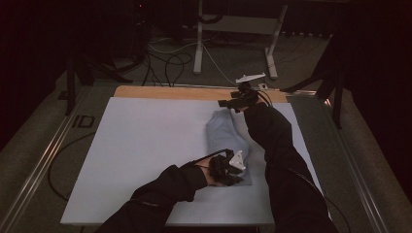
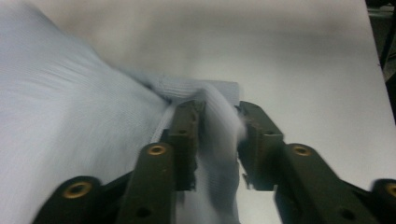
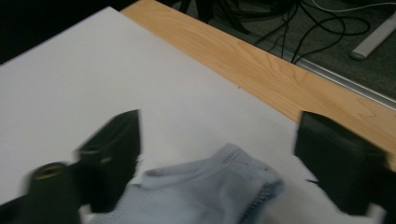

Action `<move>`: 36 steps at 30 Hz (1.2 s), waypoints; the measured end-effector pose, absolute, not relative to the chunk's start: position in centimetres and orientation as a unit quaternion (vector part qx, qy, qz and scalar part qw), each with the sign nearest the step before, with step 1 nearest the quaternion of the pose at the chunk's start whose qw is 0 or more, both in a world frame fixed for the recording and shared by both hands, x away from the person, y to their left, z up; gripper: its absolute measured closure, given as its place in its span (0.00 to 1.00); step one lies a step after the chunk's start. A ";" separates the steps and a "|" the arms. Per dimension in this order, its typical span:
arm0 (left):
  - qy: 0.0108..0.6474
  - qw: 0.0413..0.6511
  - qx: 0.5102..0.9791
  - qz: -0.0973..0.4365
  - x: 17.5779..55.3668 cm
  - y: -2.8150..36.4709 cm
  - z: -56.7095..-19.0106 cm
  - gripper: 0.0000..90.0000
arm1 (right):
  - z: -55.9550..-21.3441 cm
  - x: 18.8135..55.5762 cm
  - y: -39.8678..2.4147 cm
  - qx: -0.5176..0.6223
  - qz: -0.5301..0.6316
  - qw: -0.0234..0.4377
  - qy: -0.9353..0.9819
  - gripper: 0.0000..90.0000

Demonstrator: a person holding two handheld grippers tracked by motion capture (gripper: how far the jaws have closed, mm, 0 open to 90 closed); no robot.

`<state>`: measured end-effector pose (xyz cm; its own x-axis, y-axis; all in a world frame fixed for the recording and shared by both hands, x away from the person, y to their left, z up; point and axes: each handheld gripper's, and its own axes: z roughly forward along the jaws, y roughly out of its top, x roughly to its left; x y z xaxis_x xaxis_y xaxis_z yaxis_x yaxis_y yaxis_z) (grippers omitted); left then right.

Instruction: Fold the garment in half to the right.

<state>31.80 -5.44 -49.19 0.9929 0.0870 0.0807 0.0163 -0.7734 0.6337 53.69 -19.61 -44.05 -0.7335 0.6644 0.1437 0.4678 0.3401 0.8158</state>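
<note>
Nearest, left gripper (image 1: 232,170) low over the near end of the pale blue cloth (image 1: 226,136), jaws partly apart with a fold between them, not pinched; beyond, cloth bunched on the white sheet (image 1: 145,145); farthest, right gripper (image 1: 233,103) spread wide, holding nothing, by the wooden table edge (image 1: 170,92).

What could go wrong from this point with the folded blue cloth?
1. A fold of the light blue cloth lies between the left gripper's parted jaws; lifting away could snag it and pull the fold open.
2. The right gripper stands wide open over the cloth's far end, which lies bunched, so it may spring loose and not stay flat.
3. That end is near the white board's far edge, so a tug could drag it off.
</note>
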 end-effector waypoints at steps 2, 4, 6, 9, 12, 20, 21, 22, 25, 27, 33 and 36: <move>0.024 0.335 0.941 0.049 31.7 -5.4 -49.1 0.65 | -43.9 53.5 -20.1 0.352 0.456 0.113 0.810 0.10; 0.023 0.337 0.940 0.048 31.6 -5.3 -48.9 0.61 | -43.8 53.3 -20.4 0.351 0.456 0.118 0.809 0.10; 0.025 0.340 0.939 0.045 31.6 -5.1 -48.6 0.58 | -43.7 53.0 -20.7 0.348 0.460 0.121 0.808 0.10; 0.023 0.343 0.938 0.044 31.6 -4.9 -48.3 0.58 | -43.6 52.6 -20.8 0.338 0.456 0.124 0.814 0.10; 0.023 0.347 0.936 0.044 31.5 -4.6 -47.9 0.56 | -43.7 52.3 -20.9 0.334 0.454 0.124 0.817 0.10; 0.018 0.353 0.934 0.047 31.2 -3.4 -46.9 0.53 | -44.1 51.2 -20.7 0.316 0.456 0.121 0.823 0.10; 0.018 0.352 0.935 0.047 31.2 -3.3 -46.7 0.53 | -44.1 51.1 -20.7 0.315 0.454 0.122 0.824 0.10; 0.016 0.353 0.934 0.048 31.1 -3.1 -46.6 0.53 | -44.1 51.0 -20.7 0.315 0.456 0.123 0.824 0.10; 0.015 0.355 0.934 0.046 31.0 -2.6 -46.3 0.51 | -44.1 50.6 -20.8 0.313 0.457 0.126 0.823 0.11; 0.016 0.351 0.935 0.048 31.0 -2.2 -46.0 0.48 | -44.0 50.4 -20.9 0.310 0.459 0.128 0.822 0.11; 0.023 0.361 0.931 0.048 30.9 -0.4 -45.3 0.40 | -43.7 49.2 -21.0 0.315 0.468 0.121 0.817 0.10; 0.020 0.359 0.932 0.044 30.8 0.6 -45.1 0.35 | -43.5 48.6 -20.8 0.308 0.464 0.126 0.821 0.10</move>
<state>30.81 0.61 -45.10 0.9954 0.0689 0.0668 0.0063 -0.7421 0.6703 48.56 -20.83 -43.52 -0.7783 0.6229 0.0787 0.3886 0.3795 0.8396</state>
